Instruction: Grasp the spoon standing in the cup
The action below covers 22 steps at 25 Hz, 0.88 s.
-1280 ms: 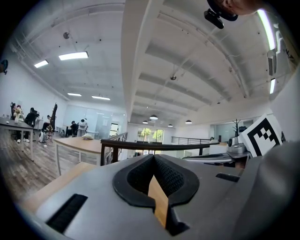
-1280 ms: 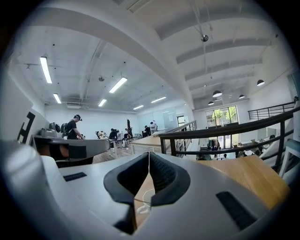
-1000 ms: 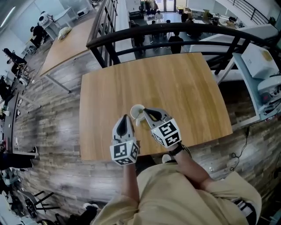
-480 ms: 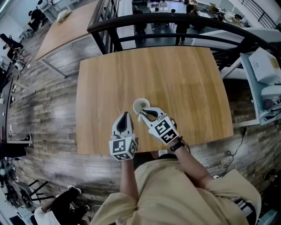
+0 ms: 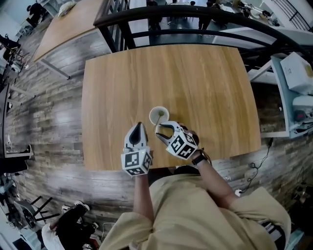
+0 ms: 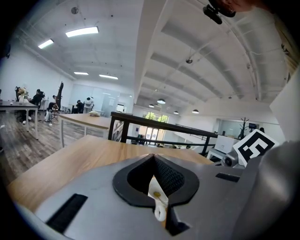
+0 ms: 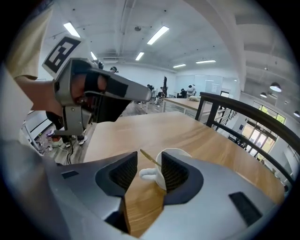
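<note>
A white cup [image 5: 159, 115] stands on the wooden table [image 5: 205, 88], near its front edge. In the right gripper view the cup [image 7: 176, 153] is half hidden behind one jaw. Its handle [image 7: 149, 175] and the thin gold spoon [image 7: 151, 158] leaning out of it show in the gap. My right gripper [image 5: 162, 128] sits just short of the cup. The right gripper [image 7: 149, 165] is opening, and its pads touch nothing. My left gripper [image 5: 138, 126] hovers to the left of the cup, shut. In its own view the left gripper [image 6: 152, 157] shows only a small white tab in its hollow.
A black railing [image 5: 195, 12] runs behind the table's far edge. A white cabinet [image 5: 296, 73] stands to the right and another wooden table [image 5: 58, 29] at the far left. The front table edge [image 5: 117, 166] lies right under both grippers. Wood floor surrounds the table.
The right gripper's jaws have spread apart close to the cup. Both grippers stay near the front edge, and the head view has shifted a little over the table.
</note>
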### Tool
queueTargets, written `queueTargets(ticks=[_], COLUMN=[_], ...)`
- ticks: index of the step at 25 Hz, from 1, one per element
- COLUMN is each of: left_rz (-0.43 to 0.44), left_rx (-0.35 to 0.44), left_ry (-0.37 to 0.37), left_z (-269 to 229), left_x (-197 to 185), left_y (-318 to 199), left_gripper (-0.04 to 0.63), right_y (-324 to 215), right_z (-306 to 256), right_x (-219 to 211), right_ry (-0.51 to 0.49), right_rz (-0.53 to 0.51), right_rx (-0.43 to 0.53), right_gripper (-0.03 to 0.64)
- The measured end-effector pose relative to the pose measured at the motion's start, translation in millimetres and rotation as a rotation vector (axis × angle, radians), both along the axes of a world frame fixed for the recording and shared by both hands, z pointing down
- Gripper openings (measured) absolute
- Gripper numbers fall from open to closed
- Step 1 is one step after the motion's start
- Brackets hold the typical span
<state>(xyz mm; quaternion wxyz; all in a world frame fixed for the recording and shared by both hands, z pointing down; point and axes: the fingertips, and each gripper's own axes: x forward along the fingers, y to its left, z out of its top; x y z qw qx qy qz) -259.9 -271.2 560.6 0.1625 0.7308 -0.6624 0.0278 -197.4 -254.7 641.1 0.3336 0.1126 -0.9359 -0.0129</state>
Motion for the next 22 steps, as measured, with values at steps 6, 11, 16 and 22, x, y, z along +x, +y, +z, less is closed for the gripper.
queueTargets(ticks=[6, 11, 16, 22], left_rz=[-0.015, -0.010, -0.008, 0.004], left_rx=[-0.029, -0.034, -0.038, -0.041], left_ry=[0.006, 0.007, 0.004, 0.009], left_z=[13, 15, 15, 14], left_x=[-10, -12, -14, -13], left_y=[-5, -7, -5, -1], left_gripper=[0.009, 0.009, 0.009, 0.009], right_y=[-2, -2, -9, -19], right_z=[23, 37, 39, 31], right_x=[-7, -17, -22, -18], right_ry=[0.035, 0.084, 0.047, 0.026], right_rz=[-0.038, -0.054, 0.007, 0.067], right_rx=[0.028, 0.086, 0.074, 0.156], right_gripper=[0.137, 0.131, 0.067, 0.042])
